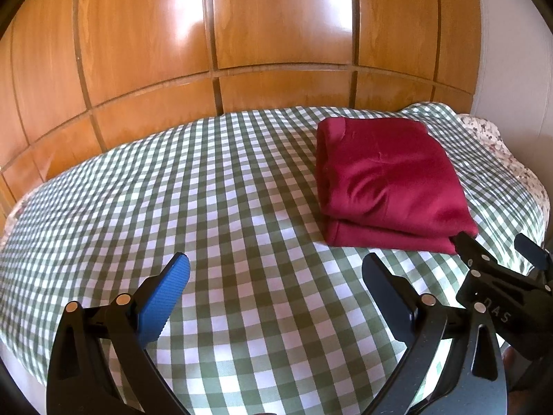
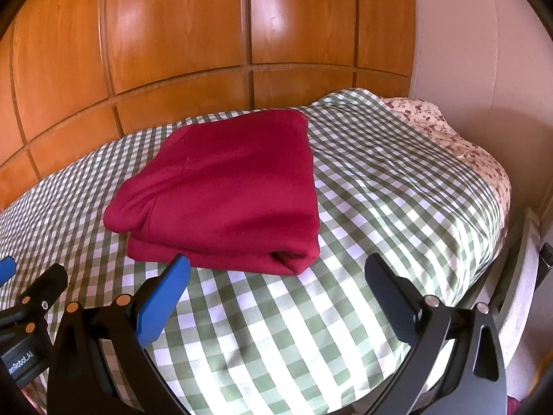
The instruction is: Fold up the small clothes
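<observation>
Dark red fabric garment point(image 2: 221, 190) folded in a thick rectangle near the green-and-white checked bedcover's point(image 2: 380, 207) far edge, left gripper point(image 1: 276, 276) and right gripper point(image 2: 276, 273) held empty with fingers spread wide over the near edge, wooden panelled wall point(image 2: 172, 34) behind

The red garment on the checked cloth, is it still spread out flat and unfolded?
No, the red garment lies folded into a compact stack of layers on the green checked cloth.

The red garment point(image 2: 224, 186) is soft, matt cloth, faintly creased. Under it lies the checked cloth point(image 1: 214, 207), a woven green-and-white fabric, matt. Behind the garment, the wooden panels point(image 1: 276, 17) are smooth and glossy, catching bright glare. The left gripper point(image 1: 276, 269) is matt black plastic with a ribbed blue pad and shiny metal pins
</observation>
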Tool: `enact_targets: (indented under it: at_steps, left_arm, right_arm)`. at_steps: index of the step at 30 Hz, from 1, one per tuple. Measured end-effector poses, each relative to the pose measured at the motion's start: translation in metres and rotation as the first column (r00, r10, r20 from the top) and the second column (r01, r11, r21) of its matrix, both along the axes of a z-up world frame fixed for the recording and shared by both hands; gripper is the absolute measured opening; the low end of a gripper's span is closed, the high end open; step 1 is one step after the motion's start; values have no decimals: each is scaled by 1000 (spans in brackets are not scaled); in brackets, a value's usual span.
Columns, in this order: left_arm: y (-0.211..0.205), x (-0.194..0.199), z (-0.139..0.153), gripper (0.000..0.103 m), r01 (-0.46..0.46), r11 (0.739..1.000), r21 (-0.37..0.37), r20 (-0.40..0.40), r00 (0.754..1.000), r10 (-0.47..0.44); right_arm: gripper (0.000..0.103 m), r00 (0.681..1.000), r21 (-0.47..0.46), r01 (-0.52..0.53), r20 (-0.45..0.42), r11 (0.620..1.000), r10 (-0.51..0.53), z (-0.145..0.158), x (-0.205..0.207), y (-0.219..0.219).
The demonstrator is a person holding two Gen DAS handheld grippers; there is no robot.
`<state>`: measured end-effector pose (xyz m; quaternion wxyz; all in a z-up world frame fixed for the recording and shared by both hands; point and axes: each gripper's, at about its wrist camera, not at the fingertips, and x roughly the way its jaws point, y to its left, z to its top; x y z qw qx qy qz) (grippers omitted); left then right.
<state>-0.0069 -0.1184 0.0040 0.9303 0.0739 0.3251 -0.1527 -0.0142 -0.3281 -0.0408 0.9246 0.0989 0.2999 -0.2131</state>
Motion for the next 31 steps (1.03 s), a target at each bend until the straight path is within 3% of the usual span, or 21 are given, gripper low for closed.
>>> enact_targets:
  at_steps: [22, 31]
  left_arm:
    - [-4, 3, 0, 99, 29, 999, -22, 12, 1000, -29]
    - [8, 30, -27, 99, -29, 999, -43, -113, 993, 24]
  right_arm:
    - [101, 1000, 8, 10, -15, 1000, -10, -6, 1, -3]
    - [101, 998, 33, 52, -28, 998, -51, -11, 3, -20]
